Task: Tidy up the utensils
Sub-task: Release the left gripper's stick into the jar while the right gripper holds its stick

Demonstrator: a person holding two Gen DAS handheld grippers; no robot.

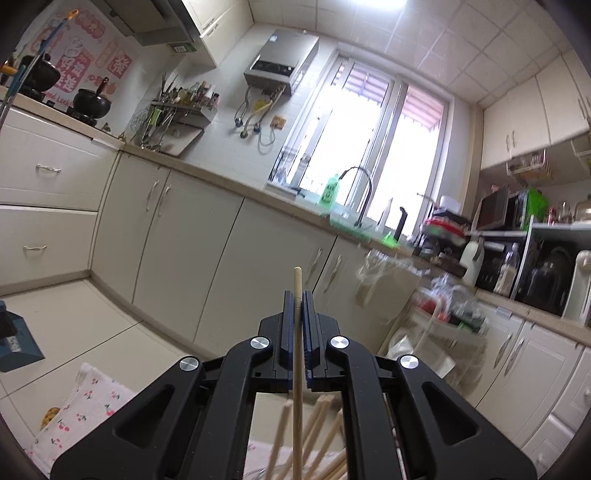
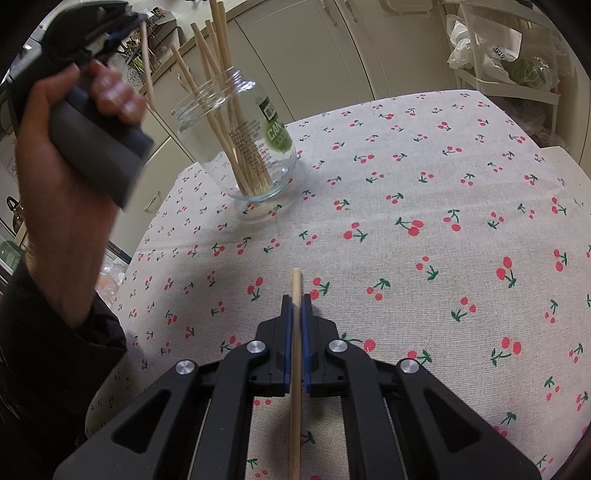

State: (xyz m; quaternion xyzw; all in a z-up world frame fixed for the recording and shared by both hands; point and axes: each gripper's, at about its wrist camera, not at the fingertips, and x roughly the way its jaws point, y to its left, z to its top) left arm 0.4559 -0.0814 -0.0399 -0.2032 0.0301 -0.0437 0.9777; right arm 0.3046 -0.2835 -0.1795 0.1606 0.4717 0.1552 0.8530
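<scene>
Both claws, left claw (image 1: 297,300) and right claw (image 2: 296,303), each pinching one wooden chopstick (image 2: 295,354) lengthwise.

A clear glass jar (image 2: 243,144) with a green label stood on the cherry-print cloth (image 2: 406,221), holding a leaning bundle of pale wooden chopsticks (image 2: 221,110). Each gripper pinched one further chopstick (image 1: 297,332) (image 2: 295,332).

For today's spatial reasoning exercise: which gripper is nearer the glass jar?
Left. The left gripper is raised just beside the glass jar, near its mouth; the right gripper sits well back across the tablecloth.
</scene>
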